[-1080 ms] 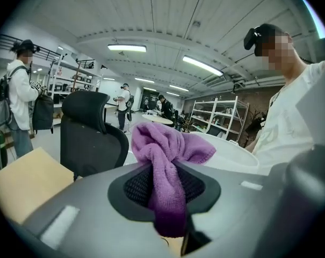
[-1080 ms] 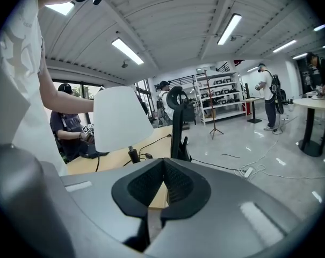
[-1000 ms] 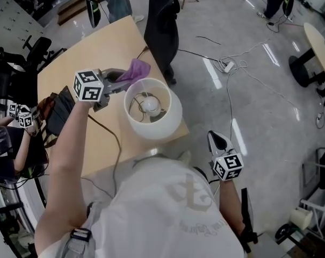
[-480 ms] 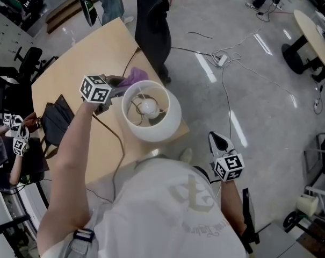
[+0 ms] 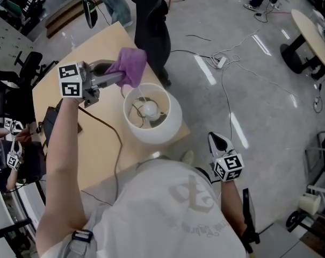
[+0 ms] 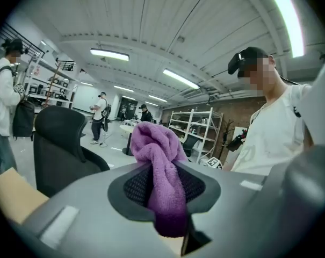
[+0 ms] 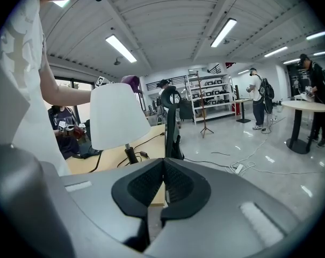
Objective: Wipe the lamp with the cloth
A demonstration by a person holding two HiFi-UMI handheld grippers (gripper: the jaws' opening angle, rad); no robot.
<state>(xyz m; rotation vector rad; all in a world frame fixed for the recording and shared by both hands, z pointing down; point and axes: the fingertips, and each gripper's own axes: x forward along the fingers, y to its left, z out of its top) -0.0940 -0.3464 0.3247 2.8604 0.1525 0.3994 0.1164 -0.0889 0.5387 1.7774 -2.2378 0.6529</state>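
Pinching the purple cloth (image 5: 131, 66) between its pads, the left gripper (image 5: 117, 78) is clamped on the fabric. In the left gripper view a strip of cloth runs down between the two jaws, and the rest bunches up in a loose knot just past the tips. The table lamp (image 5: 168, 123) stands on the wooden table (image 5: 87, 47), below these jaws and slightly to their right. Its white shade opens upward and shows the bulb (image 5: 150, 107) inside. The bunched cloth sits over the shade's far rim; whether it touches the rim I cannot tell. The right gripper (image 5: 216, 138) is held off the table's edge. Its jaws are pressed together with nothing between them. The lamp stands ahead and to the left of them, well apart.
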